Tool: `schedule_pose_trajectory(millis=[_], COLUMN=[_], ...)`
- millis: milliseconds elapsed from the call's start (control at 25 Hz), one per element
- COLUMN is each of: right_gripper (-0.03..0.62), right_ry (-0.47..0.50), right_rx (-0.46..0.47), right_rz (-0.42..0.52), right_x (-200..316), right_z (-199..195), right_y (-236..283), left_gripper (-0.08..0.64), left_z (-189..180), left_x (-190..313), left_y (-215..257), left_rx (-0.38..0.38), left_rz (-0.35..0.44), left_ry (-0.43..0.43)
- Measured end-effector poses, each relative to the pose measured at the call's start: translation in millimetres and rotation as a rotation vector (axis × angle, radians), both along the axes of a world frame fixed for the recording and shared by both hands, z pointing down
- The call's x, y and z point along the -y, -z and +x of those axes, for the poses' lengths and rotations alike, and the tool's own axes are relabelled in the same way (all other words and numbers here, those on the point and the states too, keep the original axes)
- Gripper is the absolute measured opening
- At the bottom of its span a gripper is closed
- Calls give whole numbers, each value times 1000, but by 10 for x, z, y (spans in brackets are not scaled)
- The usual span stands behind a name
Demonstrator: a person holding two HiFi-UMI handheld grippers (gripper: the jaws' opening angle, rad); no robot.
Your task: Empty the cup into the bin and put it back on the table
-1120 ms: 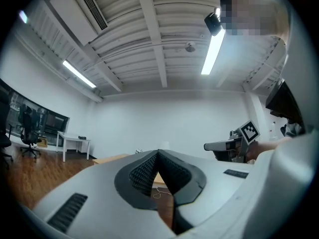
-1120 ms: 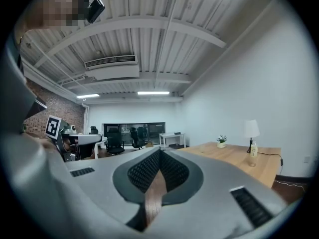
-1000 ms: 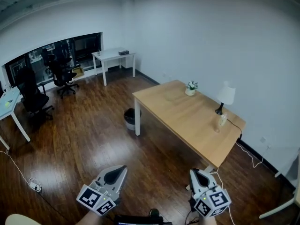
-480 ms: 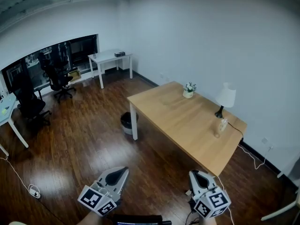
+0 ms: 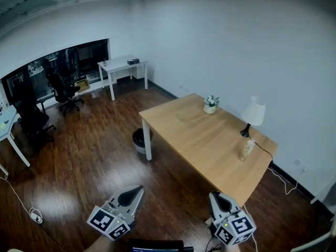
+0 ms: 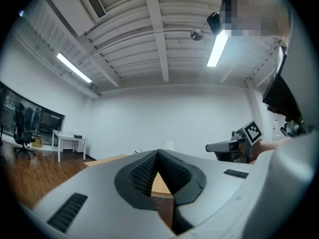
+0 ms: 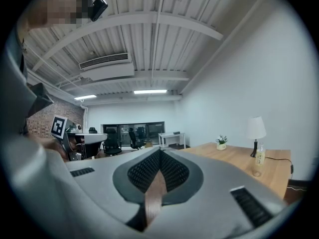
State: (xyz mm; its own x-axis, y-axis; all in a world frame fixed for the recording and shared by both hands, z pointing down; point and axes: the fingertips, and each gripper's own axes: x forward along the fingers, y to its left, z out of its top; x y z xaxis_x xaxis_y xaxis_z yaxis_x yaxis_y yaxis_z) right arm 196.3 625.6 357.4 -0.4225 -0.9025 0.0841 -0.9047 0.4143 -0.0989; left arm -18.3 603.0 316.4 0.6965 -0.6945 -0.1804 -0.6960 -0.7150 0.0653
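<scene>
A small clear cup (image 5: 242, 156) stands at the far right of the wooden table (image 5: 199, 135), beside a bottle (image 5: 248, 146) and a white lamp (image 5: 254, 111). In the right gripper view the cup (image 7: 256, 172) shows in front of the bottle (image 7: 259, 156). A dark round bin (image 5: 138, 139) sits on the floor by the table's left leg. My left gripper (image 5: 137, 189) and right gripper (image 5: 214, 195) are held low at the bottom of the head view, well short of the table. Both are shut with nothing in them, as the left gripper (image 6: 158, 152) and right gripper (image 7: 159, 151) views show.
A small potted plant (image 5: 210, 103) sits at the table's far edge. A white desk (image 5: 122, 65) stands at the back wall and black office chairs (image 5: 62, 85) near the window. A cable (image 5: 21, 198) lies on the dark wood floor at left.
The table and bin have drifted left and nearer in the head view as the person walks toward them. Both grippers stay shut in the same low place in the view.
</scene>
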Motion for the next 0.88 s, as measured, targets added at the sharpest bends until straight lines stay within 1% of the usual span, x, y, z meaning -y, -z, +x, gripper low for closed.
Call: schedule_pose_trajectory(millis=[360,600,880], right_gripper=[0,0,0], right_ry=[38,77,79], right_rx=[2,-3,16], right_rz=[1,-7,-2], right_x=[367,568,781], right_z=[144,174,226], right_y=[-23,-44,-40], left_gripper=[-8,-8,-8], left_z=[159,178,283], left_x=[307,477,642], left_y=[32,-25,-40], left_rx=[8,5,35], left_rz=[25,7,0], left_ry=[35,75,75])
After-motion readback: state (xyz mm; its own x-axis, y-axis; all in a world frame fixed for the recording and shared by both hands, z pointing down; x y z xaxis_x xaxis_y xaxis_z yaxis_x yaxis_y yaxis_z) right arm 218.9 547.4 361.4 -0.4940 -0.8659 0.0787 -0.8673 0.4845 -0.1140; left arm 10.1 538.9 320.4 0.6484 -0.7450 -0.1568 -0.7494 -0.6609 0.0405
